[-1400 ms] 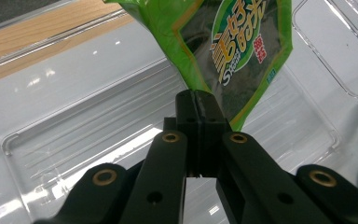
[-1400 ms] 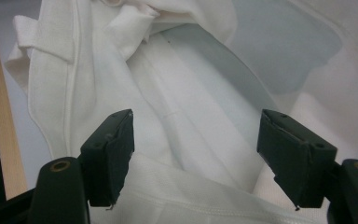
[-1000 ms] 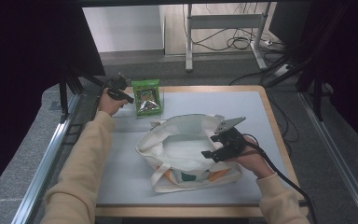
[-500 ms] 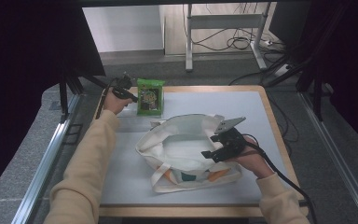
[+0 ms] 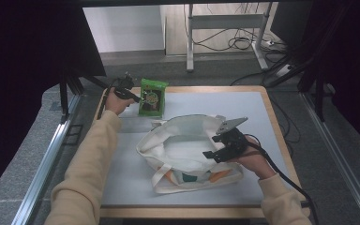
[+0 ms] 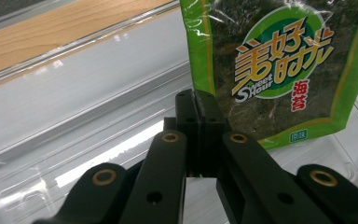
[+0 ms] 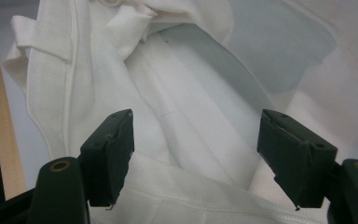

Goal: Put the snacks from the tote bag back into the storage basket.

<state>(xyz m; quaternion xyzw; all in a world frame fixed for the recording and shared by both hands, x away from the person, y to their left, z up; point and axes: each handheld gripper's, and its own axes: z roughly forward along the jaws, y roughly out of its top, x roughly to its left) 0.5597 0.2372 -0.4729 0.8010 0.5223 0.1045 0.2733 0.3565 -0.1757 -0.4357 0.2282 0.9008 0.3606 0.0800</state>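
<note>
Since the earlier frames the green foil seaweed snack packet (image 5: 152,97) has gone from lying flat near the far-left corner of the worktop to standing upright there, lifted by the left gripper (image 5: 138,98); the left hand (image 5: 115,101) has shifted slightly toward the far edge w/ it. The right side looks unchanged.

Left to right now: the left gripper's claw is pressed together, pinching the packet's lower left edge; in the left gripper view the jaws meet on the green border (image 6: 199,70), w/ the printed face turned to the camera. Under the packet there's a clear plastic tray (image 6: 74,154), sitting by the far-left corner of the light grey table mat (image 5: 122,164).

Mid-worktop, toward the near edge, lies the white cloth tote bag (image 5: 187,152), mouth open & facing up, an orange-and-green print on its near side.

The right gripper (image 5: 215,150) is at the bag's right rim, held by the right hand (image 5: 251,157). Its claw is spread wide; in the right gripper view the pads (image 7: 112,149) stand apart above the white fabric (image 7: 177,140), looking into the bag's opening, the near rim hem running below them. Can't tell if they touch the cloth.
</note>
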